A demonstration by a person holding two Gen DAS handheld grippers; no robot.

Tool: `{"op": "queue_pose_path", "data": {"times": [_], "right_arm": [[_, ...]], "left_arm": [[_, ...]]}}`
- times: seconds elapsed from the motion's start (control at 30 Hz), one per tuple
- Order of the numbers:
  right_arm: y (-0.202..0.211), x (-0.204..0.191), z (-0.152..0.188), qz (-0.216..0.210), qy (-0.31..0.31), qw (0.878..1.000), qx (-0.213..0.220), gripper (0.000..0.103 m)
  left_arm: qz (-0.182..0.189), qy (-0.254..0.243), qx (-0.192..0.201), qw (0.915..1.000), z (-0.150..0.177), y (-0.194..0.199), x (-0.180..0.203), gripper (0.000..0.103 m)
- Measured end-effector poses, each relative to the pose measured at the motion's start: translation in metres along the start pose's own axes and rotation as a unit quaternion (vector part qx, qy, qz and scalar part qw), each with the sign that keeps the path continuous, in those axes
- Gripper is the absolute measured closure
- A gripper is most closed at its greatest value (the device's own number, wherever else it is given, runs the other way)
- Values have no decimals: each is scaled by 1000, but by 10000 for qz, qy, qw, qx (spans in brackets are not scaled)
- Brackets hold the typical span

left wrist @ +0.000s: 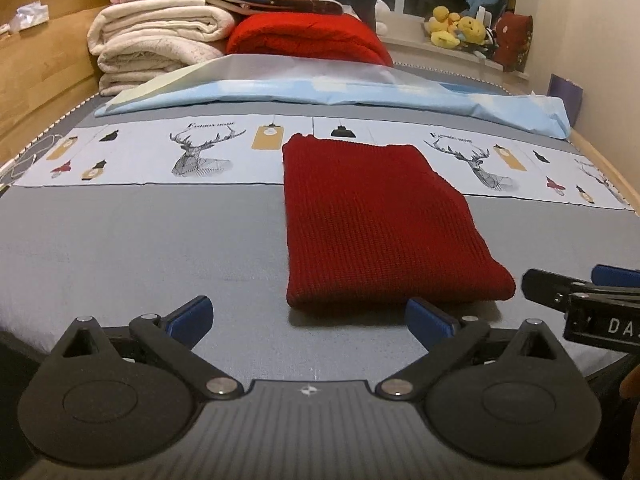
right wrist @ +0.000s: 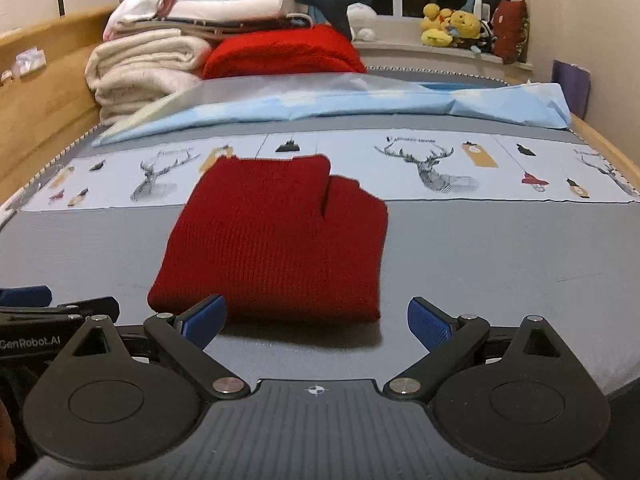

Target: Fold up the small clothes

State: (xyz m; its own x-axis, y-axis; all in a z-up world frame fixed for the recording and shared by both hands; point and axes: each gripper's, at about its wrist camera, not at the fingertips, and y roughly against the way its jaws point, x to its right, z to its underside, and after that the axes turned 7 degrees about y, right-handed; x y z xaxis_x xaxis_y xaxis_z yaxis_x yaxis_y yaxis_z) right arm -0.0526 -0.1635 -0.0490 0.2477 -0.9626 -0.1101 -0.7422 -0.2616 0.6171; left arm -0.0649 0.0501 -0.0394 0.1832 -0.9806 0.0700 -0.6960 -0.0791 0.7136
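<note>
I see a dark red knitted sweater (left wrist: 380, 220), its ribbed weave folded into a thick rectangle, lying flat on the smooth grey bedsheet (left wrist: 140, 248). My left gripper (left wrist: 310, 320) hangs just short of the sweater's near edge, blue ridged pads spread wide, holding nothing. My right gripper (right wrist: 316, 320) sits likewise at the near edge, spread wide and empty. In the right wrist view a sleeve fold leaves a slit on top. Beyond lie a printed band with stag drawings (left wrist: 200, 152), a pale blue quilt (left wrist: 320, 92), cream fleecy blankets (left wrist: 156, 36) and a bright red blanket (left wrist: 308, 36). Yellow plush toys (left wrist: 456, 26) sit on the windowsill.
</note>
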Motion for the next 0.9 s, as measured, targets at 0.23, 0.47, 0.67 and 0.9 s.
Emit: {"op": "queue_pose_path", "data": {"times": [0.23, 0.47, 0.67, 0.9], "right_arm": [[-8, -6, -2, -49, 59, 10000, -39, 6], [-12, -5, -2, -5, 97, 9999, -85, 4], [-12, -3, -1, -71, 107, 9999, -106, 4], [-13, -4, -2, -91, 106, 9998, -123, 1]], "left_arm": [[104, 36, -108, 9999, -1, -9, 1, 1], [98, 83, -146, 9998, 0, -15, 5, 1], [80, 62, -122, 9999, -1, -16, 9, 1], [64, 38, -84, 9999, 1, -15, 9, 1]]}}
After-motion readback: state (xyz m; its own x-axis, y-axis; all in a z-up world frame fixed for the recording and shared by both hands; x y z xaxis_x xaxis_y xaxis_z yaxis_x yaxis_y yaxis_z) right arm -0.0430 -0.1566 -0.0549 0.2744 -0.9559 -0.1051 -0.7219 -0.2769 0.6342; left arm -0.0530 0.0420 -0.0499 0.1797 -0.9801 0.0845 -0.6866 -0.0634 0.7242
